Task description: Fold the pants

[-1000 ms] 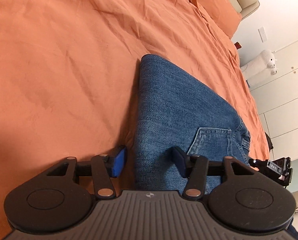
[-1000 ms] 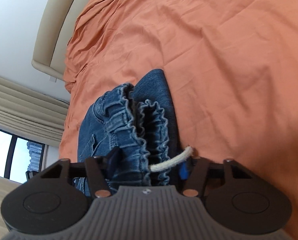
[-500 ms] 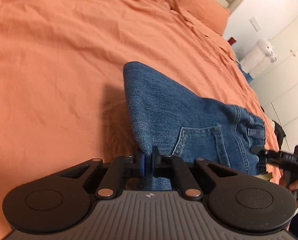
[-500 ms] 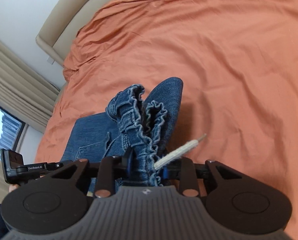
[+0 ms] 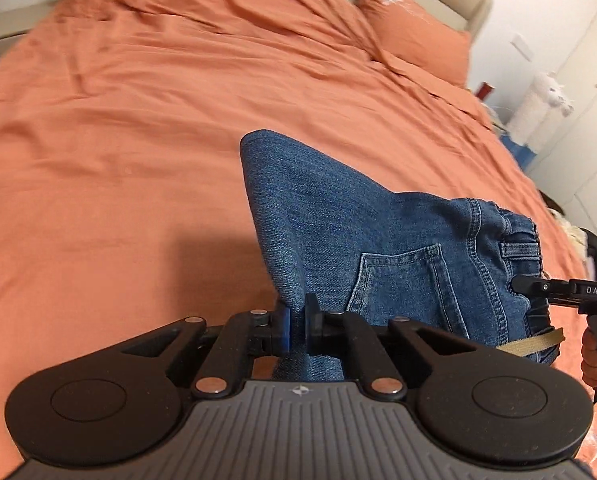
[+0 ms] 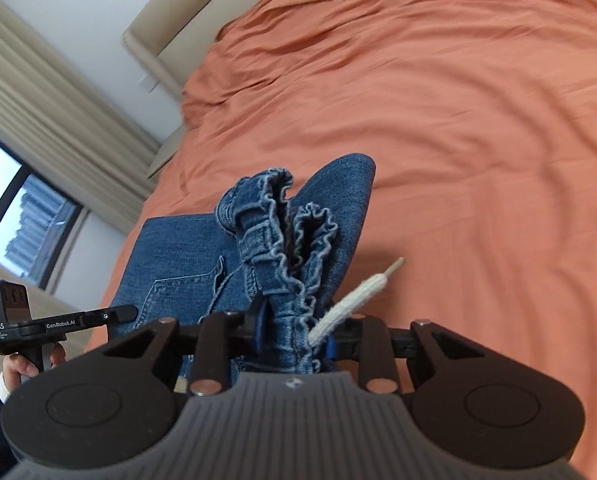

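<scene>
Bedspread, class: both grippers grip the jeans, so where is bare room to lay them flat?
The orange bedspread lies bare between the jeans and the pillow, and in the right wrist view right of the drawstring. Crowded only where left gripper and right gripper pinch denim.

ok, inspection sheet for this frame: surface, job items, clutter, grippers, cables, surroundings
Surface: orange bedsheet, wrinkled, covers the whole bed.
Job's things: blue jeans, held off the sheet between both grippers; back pocket faces the left wrist camera; bunched elastic waistband; white drawstring sticks out loose.
Clutter: nothing seen on the sheet besides an orange pillow at the head.
Grippers: left gripper shut on the folded denim edge; right gripper shut on the waistband.
Cables: nothing seen.
Surroundings: beige headboard, curtains, window, white plush toy by closet doors.
</scene>
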A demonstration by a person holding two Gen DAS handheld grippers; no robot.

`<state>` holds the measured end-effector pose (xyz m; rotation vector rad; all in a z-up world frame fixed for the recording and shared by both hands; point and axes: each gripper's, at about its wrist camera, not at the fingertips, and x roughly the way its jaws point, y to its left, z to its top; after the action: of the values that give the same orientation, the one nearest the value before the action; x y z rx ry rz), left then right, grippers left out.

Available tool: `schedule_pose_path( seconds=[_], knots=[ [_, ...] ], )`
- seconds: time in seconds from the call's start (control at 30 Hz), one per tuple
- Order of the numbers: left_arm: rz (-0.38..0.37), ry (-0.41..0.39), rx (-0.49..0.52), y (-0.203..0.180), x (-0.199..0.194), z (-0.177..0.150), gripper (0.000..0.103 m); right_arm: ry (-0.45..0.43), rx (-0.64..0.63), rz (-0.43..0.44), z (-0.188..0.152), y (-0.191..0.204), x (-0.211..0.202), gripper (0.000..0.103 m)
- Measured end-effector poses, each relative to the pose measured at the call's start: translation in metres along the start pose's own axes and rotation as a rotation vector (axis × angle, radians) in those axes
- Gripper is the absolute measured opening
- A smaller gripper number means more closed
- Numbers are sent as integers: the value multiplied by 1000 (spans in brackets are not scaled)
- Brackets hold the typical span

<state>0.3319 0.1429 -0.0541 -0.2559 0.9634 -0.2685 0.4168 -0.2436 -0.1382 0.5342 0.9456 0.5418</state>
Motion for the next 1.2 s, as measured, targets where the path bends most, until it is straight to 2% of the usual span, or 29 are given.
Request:
schedule_pose_path(
  seconds=[0.17,0.37,0.6,0.8,0.9,0.93,1.03,1.1,1.2],
  knots=[
    [79,-6,-17,40,-18,4,6,50,8,54,-14,34,53,23],
    [122,18,-47,87,-1,10,6,98,32,79,-20,48,114,23],
    [98,57,-138,141,51,-4,7,160,71,50,-22,15,164,23],
    [53,72,-159,157,73,-10,10,187,133,59,-25,-13,190,25],
    [61,68,-168,156,67,-12,20,182,143,69,-25,-14,192,26],
    [73,63,-159,157,63,-12,25,179,136,62,-26,-12,190,30],
    [98,47,-135,151,41,-17,25,145,49,10,-25,5,176,44],
    [111,37,-91,141,24,-25,25,95,-71,-55,-29,23,159,47],
    [120,29,-15,123,-2,-41,25,14,-287,-155,-41,59,132,45]
  ],
)
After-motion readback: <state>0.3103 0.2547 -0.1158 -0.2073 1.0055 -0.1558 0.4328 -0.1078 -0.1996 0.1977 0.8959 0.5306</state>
